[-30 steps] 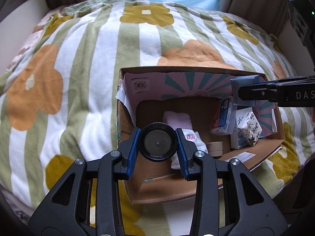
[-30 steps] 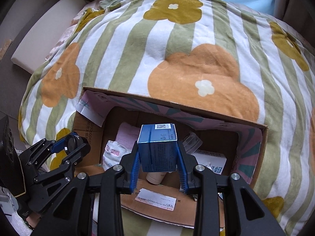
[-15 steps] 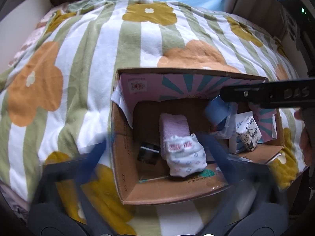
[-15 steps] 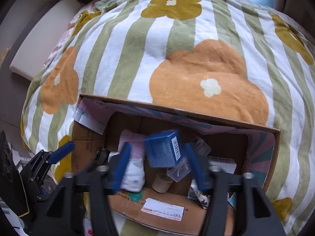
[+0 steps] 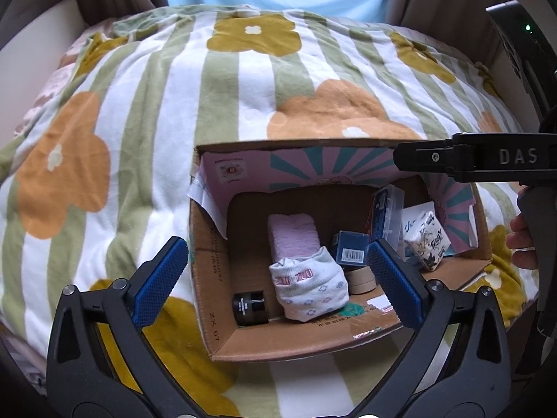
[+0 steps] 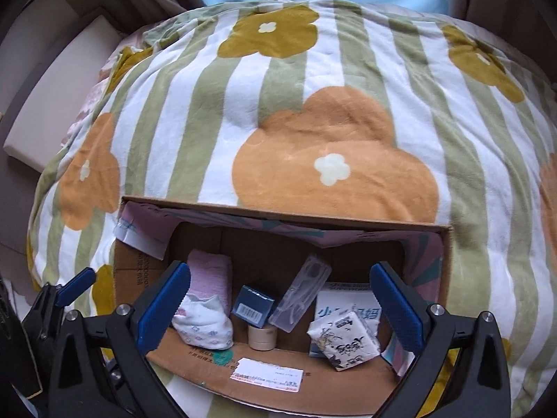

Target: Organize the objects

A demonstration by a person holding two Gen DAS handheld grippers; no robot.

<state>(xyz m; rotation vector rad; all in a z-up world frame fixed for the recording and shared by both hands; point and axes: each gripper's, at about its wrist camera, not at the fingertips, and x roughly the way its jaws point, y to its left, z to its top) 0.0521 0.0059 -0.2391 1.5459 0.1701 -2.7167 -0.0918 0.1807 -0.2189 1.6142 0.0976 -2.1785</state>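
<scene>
The left tongs (image 5: pixel 278 273) are standing wide apart with nothing between the blue pads, hovering over the near left corner of the cardboard box (image 5: pixel 299 343). The right tongs (image 6: pixel 280 301) are opening, their pads already spread wide, and no object is being pressed between them; they are hanging over the middle of the same box.

The box is sitting on a bed covered by a striped floral blanket (image 6: pixel 278 104). Inside the box:
- A black jar (image 5: pixel 250 307) is lying in the near left corner, just beside the white patterned cloth bundle (image 5: pixel 310 291).
- A pink towel (image 5: pixel 292 233) is lying behind the bundle, touching it.
- A blue carton (image 6: pixel 253 304) is resting tilted, barcode face showing, between the bundle and a clear plastic case (image 6: pixel 301 294).
- A tape roll (image 6: pixel 263 337) is sitting in front of the carton.
- A tissue pack (image 6: pixel 343 339) is lying on the right side, on top of a white packet.
</scene>
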